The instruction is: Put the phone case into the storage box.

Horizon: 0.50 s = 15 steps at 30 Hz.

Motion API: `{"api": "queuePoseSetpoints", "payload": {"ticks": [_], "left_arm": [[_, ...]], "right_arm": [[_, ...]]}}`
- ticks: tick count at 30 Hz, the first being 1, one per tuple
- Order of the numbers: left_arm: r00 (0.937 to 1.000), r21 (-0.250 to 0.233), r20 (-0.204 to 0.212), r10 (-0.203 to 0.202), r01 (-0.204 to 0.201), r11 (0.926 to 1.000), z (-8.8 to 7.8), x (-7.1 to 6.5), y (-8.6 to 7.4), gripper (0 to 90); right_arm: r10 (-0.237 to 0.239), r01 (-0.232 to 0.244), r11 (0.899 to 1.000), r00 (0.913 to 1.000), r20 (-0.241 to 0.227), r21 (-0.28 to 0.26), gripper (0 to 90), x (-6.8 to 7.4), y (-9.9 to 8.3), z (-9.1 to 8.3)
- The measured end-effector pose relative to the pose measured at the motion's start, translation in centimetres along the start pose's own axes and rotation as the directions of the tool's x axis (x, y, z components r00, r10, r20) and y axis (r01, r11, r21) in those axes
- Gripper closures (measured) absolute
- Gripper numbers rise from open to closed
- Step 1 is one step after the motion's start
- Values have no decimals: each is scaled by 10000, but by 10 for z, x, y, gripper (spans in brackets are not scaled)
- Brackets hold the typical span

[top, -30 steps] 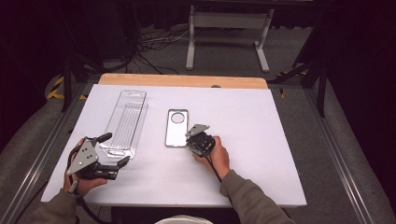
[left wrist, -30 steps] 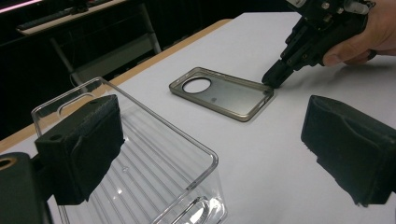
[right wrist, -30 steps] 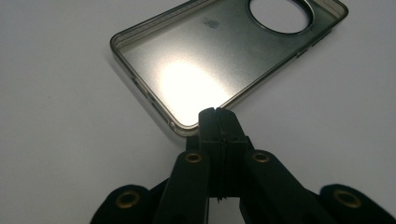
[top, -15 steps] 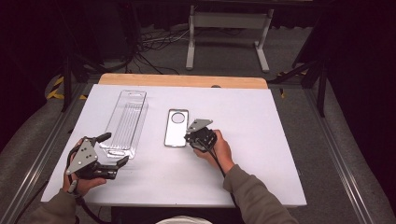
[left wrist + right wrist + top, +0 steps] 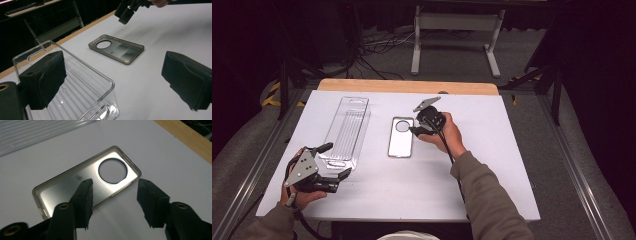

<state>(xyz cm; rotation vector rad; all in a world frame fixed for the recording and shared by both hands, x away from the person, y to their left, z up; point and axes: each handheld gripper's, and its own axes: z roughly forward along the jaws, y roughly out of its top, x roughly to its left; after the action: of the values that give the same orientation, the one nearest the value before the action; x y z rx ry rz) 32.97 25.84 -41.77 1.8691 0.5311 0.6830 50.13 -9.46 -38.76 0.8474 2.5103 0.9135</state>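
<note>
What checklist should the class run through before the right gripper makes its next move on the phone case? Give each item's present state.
1. Phone case lies flat on the table, open side up: ok.
2. Right gripper jaws, which have just been opening, are apart with nothing between them: ok.
3. Right gripper is lifted off the case, not touching: ok.
4. Clear plastic tray sits apart from the case: ok.
5. Left gripper is open at the tray's near end: ok.
6. Left jaws touching the tray: cannot tell.
</note>
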Motion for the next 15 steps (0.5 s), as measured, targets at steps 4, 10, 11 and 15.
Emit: {"api": "queuePoseSetpoints", "payload": {"ticks": [4,10,11,15], "left_arm": [[9999,-2,153,-53,53,10000,1,0,-1,61],[9997,39,255,-7,6,10000,2,-4,-1,61],[9996,135,285,44,-48,9999,2,-4,-2,62],[9996,204,277,78,-84,9998,0,-6,-3,63]], "right_arm": [[609,-621,9959,9979,196,659,295,-10,10,18],[808,-850,9903,9958,419,1095,336,-18,20,36],[776,-816,9892,9963,370,1220,378,-21,22,40],[976,-1001,9846,9949,241,1432,456,-33,29,53]]}}
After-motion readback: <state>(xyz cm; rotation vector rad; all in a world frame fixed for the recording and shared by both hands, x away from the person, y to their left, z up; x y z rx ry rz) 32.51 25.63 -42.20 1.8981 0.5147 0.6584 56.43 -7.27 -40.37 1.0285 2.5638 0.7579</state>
